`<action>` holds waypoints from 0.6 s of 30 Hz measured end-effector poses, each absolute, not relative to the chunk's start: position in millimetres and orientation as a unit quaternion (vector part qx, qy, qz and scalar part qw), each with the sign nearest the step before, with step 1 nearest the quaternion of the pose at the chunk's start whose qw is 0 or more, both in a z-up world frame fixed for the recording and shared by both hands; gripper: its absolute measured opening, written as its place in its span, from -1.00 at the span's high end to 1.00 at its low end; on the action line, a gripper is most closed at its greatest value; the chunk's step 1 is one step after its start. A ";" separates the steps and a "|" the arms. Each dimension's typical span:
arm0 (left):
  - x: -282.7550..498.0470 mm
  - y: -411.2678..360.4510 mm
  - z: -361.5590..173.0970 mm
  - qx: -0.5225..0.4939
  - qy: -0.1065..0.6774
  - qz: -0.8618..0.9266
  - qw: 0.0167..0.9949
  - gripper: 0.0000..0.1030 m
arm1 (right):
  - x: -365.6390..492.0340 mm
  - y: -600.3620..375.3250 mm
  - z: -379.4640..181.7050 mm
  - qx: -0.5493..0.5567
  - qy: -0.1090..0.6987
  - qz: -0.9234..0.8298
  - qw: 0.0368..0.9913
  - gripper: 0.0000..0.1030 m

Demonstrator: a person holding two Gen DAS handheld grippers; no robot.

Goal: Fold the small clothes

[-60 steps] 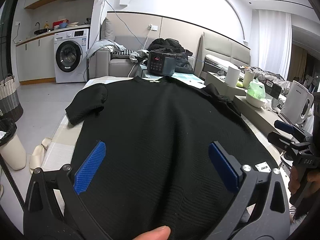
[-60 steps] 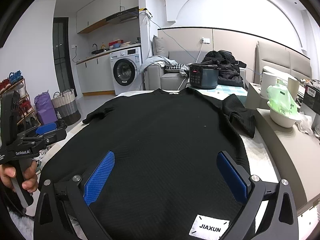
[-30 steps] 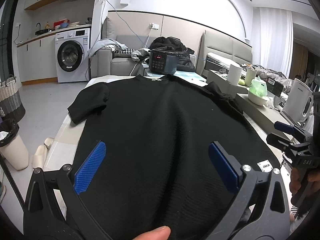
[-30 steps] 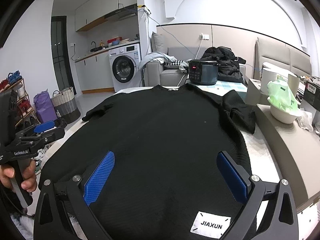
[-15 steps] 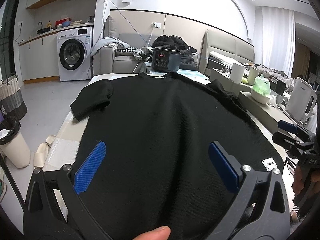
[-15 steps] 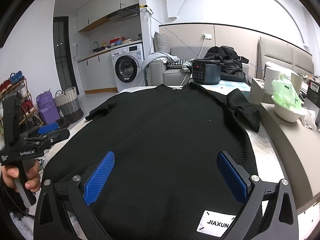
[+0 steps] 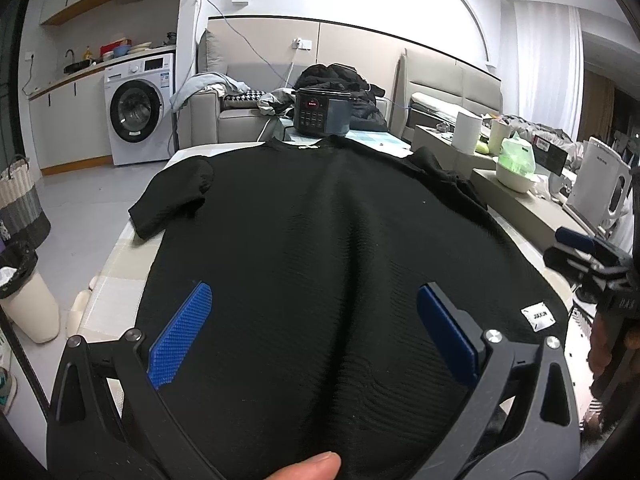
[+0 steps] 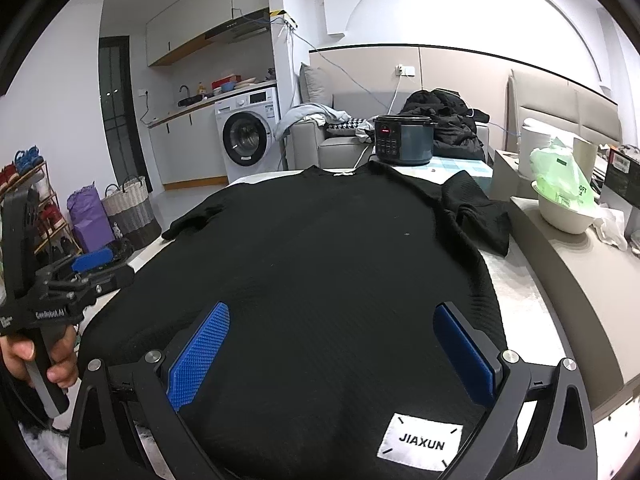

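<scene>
A black short-sleeved T-shirt point(image 7: 320, 240) lies spread flat on the table, collar at the far end, hem toward me; it also shows in the right wrist view point(image 8: 320, 272). A white JIAXUN label point(image 8: 420, 446) sits at its near right hem. My left gripper point(image 7: 316, 332) is open and empty above the near left part of the hem. My right gripper point(image 8: 332, 352) is open and empty above the near right part. The right gripper shows at the right edge of the left wrist view point(image 7: 588, 256), the left gripper at the left edge of the right wrist view point(image 8: 80, 276).
A dark rice cooker point(image 7: 322, 114) stands past the collar. A side counter point(image 8: 580, 280) on the right holds a bowl with a green bag point(image 8: 564, 200) and a white appliance point(image 7: 600, 192). A bin point(image 7: 24, 300) and washing machine point(image 7: 138, 112) stand at left.
Both grippers have stayed open over the hem. The views have shifted slightly, with the shirt a little farther and more of the table edge showing.
</scene>
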State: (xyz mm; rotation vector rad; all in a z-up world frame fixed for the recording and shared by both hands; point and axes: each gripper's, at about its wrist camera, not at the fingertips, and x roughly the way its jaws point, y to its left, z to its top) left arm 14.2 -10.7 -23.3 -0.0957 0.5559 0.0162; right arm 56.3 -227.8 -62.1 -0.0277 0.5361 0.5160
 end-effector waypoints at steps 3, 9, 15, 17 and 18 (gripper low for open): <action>15.8 -13.8 -23.7 -0.041 0.277 0.009 0.960 -0.97 | 58.0 -231.3 -62.3 -0.008 0.265 0.251 0.931 -1.00; 16.8 -15.4 -26.1 -0.043 0.279 0.001 0.959 -0.97 | 55.7 -234.8 -59.9 -0.010 0.259 0.241 0.935 -1.00; 16.5 -9.8 -28.0 -0.048 0.282 0.003 0.958 -0.97 | 54.4 -237.5 -62.8 -0.008 0.264 0.245 0.933 -1.00; 15.4 -3.9 -29.1 -0.052 0.285 0.002 0.957 -0.97 | 55.1 -239.1 -63.4 -0.004 0.265 0.253 0.930 -1.00; 13.8 -2.2 -29.1 -0.053 0.285 0.003 0.957 -0.97 | 55.8 -239.3 -63.5 -0.002 0.264 0.256 0.930 -1.00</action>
